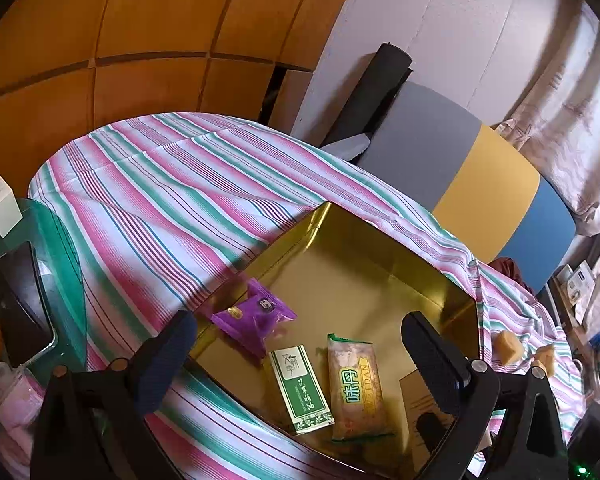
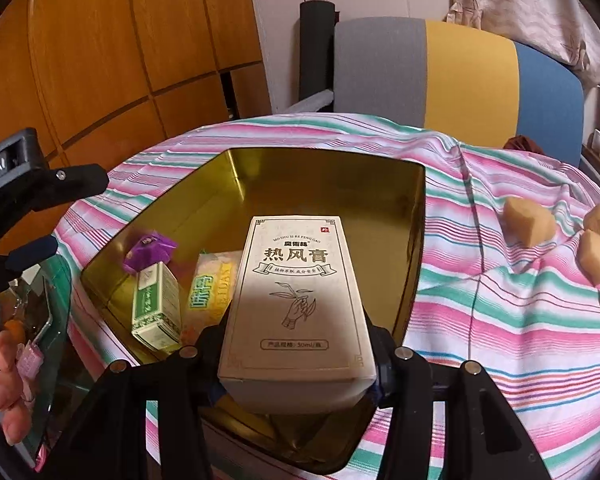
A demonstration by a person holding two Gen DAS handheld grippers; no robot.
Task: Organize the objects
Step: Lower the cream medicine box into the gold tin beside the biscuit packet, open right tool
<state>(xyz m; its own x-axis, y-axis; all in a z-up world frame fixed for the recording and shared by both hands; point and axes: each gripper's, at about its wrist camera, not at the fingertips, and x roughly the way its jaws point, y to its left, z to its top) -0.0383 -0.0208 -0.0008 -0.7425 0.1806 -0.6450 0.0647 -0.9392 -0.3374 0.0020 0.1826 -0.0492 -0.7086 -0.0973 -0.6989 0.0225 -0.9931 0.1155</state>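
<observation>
A tall beige cardboard box with black Chinese lettering (image 2: 296, 300) hangs over an open gold metal tin (image 2: 414, 216), clamped at its sides between the jaws of the right gripper (image 2: 296, 364).

Inside the tin, at the box's nine o'clock, lie a green-and-white carton (image 1: 302, 388), an orange snack packet with green characters (image 1: 356, 392) and a purple foil-wrapped sweet (image 1: 256, 314). The left gripper (image 1: 300, 360) hovers above them with its jaws spread wide and nothing between them. The tin sits on a pink, green and white striped tablecloth (image 2: 500, 320); three tan wrapped sweets (image 2: 528, 220) lie on the cloth at three o'clock, well apart from the tin. A grey, yellow and blue chair back (image 2: 460, 76) stands at twelve o'clock.
</observation>
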